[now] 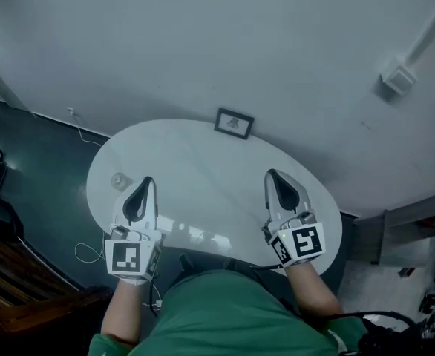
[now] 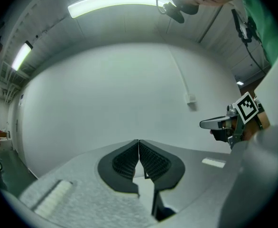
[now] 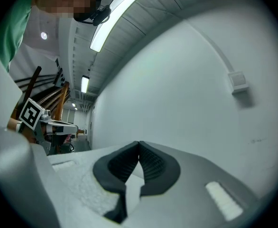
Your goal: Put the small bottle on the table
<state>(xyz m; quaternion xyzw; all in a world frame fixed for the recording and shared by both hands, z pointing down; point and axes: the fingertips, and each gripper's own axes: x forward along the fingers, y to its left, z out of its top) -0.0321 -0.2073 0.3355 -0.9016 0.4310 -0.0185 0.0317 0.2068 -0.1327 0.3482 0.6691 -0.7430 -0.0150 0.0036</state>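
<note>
Frankly, the small bottle [image 1: 119,179] is giving me little to go on. In the head view it is showing only as a faint, pale round shape standing on the left part of the white oval table [image 1: 203,154]. It is sitting just beside my left gripper [image 1: 148,182], on its outer side and apart from it. Whether it is holding anything I cannot tell, and neither gripper view is catching it. The whole room is looking dim, and my grippers and hands are covering parts of the table's near rim. At the far rim a small framed picture [image 1: 234,123] is standing, its print too small to read.

I am holding both grippers level over the near half of the table, well apart from each other and pointing away from me toward the pale wall [image 1: 225,43]. My left gripper's jaws are pressing together tip to tip, with nothing between them. My right gripper [image 1: 271,175] is doing the same, clenched on nothing. Each gripper view is catching the other gripper off to its side.
</note>
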